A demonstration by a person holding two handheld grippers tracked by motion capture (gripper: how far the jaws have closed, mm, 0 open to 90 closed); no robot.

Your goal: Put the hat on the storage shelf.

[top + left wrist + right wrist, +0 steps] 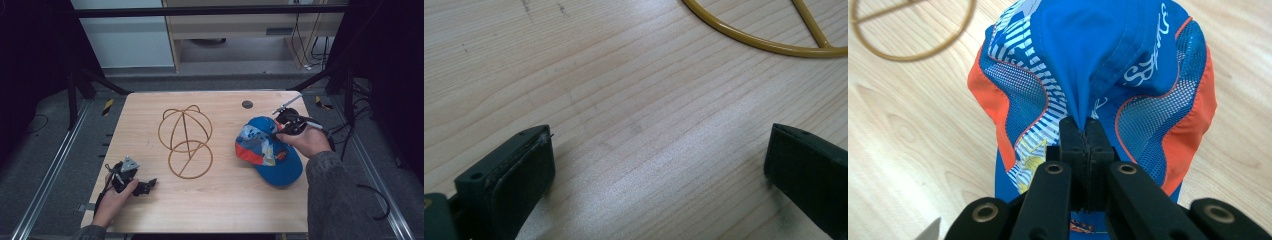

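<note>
A pale wooden table (215, 200) is set in a dim room with dark framing. A wire cap stand (185, 141) sits mid-table. Right of it lies the blue cap (270, 150), its fabric pinched by the closed right gripper (1085, 145). The left gripper (142, 187), near-left of the stand, is held wide open and empty.

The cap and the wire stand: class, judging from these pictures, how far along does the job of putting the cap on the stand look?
Done: the right gripper has pinched the blue cap at a fold of fabric. In hand: the cap lies on the table, beside the wire stand. Left, probably: lifting the cap onto the bare stand. The left gripper is open over wood.
</note>
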